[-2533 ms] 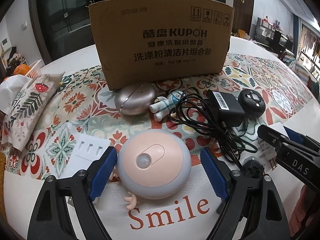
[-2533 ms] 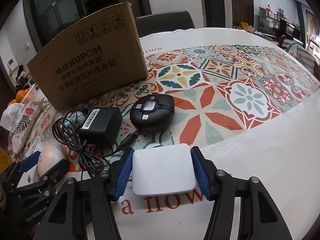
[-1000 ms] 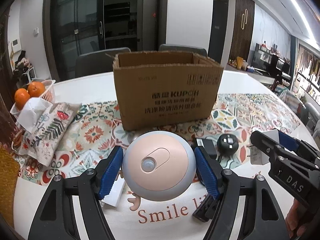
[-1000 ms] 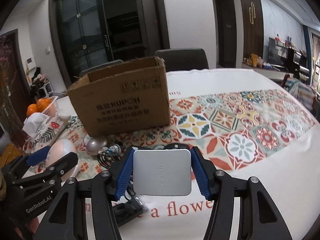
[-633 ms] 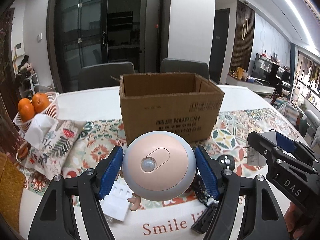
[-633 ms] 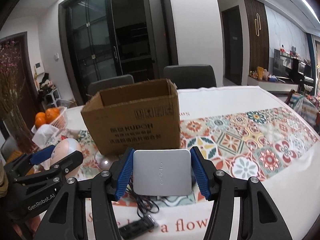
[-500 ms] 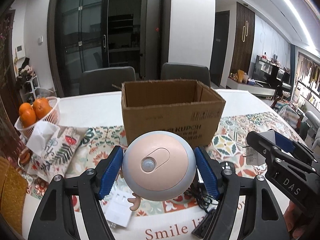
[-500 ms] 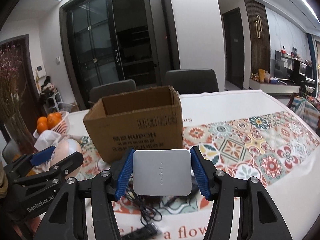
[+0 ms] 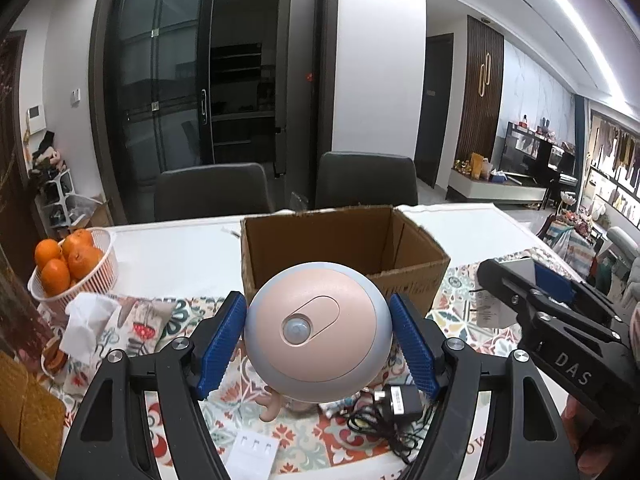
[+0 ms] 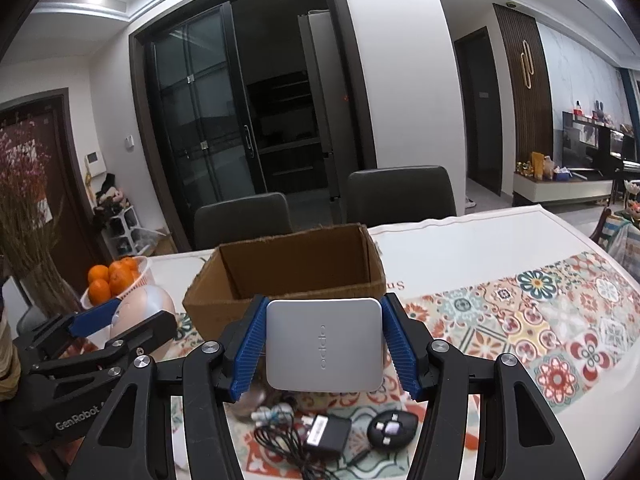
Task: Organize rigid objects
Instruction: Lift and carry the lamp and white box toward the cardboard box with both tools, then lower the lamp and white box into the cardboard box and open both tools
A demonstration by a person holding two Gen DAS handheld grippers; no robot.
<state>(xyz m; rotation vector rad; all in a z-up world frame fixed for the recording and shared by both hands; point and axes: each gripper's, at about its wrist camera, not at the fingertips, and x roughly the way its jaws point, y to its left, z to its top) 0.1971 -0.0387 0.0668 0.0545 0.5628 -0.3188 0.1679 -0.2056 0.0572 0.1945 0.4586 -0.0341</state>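
Blue-padded tongs [image 9: 319, 340] clamp a round lamp [image 9: 318, 328], raised above the table [image 9: 180, 248].

Ahead of your left gripper [image 9: 318, 340] stands the cardboard box [image 9: 344, 248], the fruit basket [image 9: 76, 268] far to its left, the power adapter [image 9: 400, 400] below it, your right gripper [image 9: 520, 300] to its right.

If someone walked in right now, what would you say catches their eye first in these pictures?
Two things held in the air: the round pink-and-grey sensor lamp gripped in the left claw, and the flat white box gripped in the right claw. Just behind both stands the open cardboard box, on the patterned tablecloth.
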